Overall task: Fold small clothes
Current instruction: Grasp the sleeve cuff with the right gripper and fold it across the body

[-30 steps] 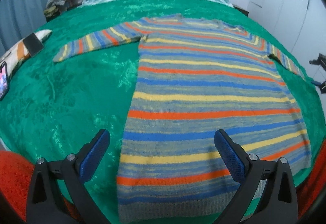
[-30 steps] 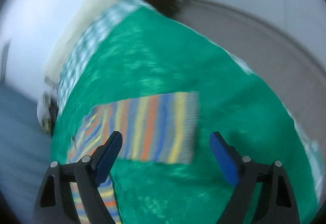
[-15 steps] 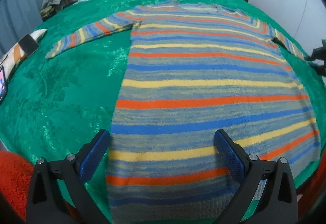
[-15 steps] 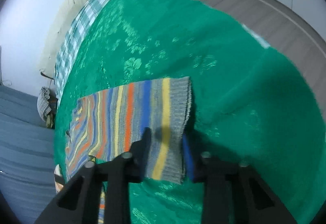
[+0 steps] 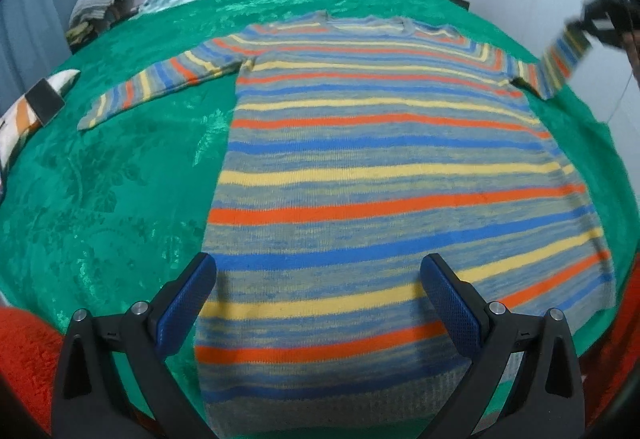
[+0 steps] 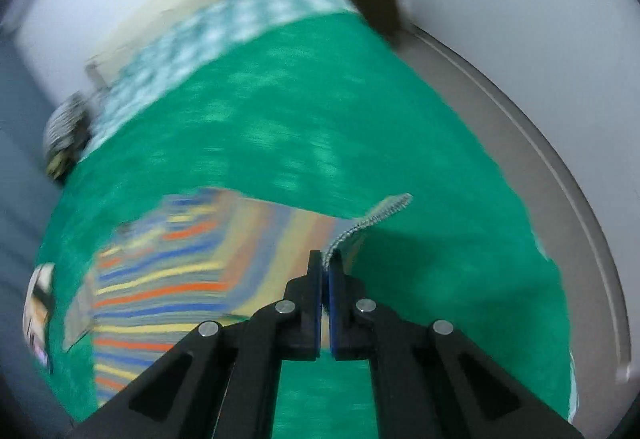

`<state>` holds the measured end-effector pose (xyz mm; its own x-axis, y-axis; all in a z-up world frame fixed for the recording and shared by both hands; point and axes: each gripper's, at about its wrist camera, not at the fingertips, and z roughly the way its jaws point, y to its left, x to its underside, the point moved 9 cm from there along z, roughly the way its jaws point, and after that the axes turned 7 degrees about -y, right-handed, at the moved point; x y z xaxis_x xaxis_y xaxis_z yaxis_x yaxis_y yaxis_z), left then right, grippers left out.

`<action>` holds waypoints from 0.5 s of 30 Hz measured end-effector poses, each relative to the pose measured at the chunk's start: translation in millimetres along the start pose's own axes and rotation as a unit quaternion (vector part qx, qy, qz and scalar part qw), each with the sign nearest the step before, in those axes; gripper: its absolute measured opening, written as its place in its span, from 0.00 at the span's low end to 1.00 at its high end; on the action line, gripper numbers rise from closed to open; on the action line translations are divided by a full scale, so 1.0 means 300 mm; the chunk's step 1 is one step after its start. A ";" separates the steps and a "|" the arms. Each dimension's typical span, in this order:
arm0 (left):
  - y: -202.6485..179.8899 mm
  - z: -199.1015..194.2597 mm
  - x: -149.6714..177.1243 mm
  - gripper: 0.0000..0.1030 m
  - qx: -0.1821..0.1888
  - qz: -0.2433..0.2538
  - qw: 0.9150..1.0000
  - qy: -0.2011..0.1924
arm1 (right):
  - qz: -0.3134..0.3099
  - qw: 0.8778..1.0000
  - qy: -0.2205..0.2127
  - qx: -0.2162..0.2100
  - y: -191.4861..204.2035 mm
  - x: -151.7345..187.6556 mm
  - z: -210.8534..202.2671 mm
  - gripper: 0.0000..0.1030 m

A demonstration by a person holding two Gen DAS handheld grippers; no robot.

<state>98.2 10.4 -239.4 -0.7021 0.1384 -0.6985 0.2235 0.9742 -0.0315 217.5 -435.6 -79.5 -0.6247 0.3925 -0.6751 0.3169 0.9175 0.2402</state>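
Right wrist: right gripper (image 6: pixel 325 263) has now lifted the sweater's cuff (image 6: pixel 374 217).

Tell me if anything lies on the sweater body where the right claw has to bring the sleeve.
Nothing visible does. The right claw is shut on the sleeve cuff, lifted off the green blanket; the striped sweater body lies flat and bare.

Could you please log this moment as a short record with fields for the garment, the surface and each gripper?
garment: striped sweater, spread flat, neckline toward the headboard
surface: green blanket over the bed
left sleeve: flat on the blanket, angled outward
right sleeve: cuff lifted off the blanket
left gripper: open, above the sweater's hem
right gripper: shut on the right sleeve's cuff
view quality: right wrist view motion-blurred
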 end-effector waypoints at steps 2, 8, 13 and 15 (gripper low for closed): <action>0.008 -0.005 -0.013 0.99 0.008 -0.011 1.000 -0.003 | -0.020 0.999 0.003 -0.037 0.177 -0.014 0.001 0.02; 0.050 -0.038 -0.038 0.99 0.018 -0.042 0.999 -0.015 | -0.060 0.992 0.033 -0.108 0.615 0.044 0.149 0.02; 0.082 -0.041 -0.040 0.99 0.009 -0.054 0.998 -0.013 | -0.008 0.972 0.111 -0.207 0.813 0.228 0.341 0.11; 0.095 -0.036 -0.037 0.99 0.009 -0.066 0.998 -0.009 | 0.052 0.956 0.149 -0.249 0.836 0.292 0.400 0.38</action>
<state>105.1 38.5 -224.9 -0.7140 0.0057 -0.7001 0.1417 0.9804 -0.1366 327.8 -178.8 -162.2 -0.8069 0.4155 -0.4198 0.0549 0.7603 0.6472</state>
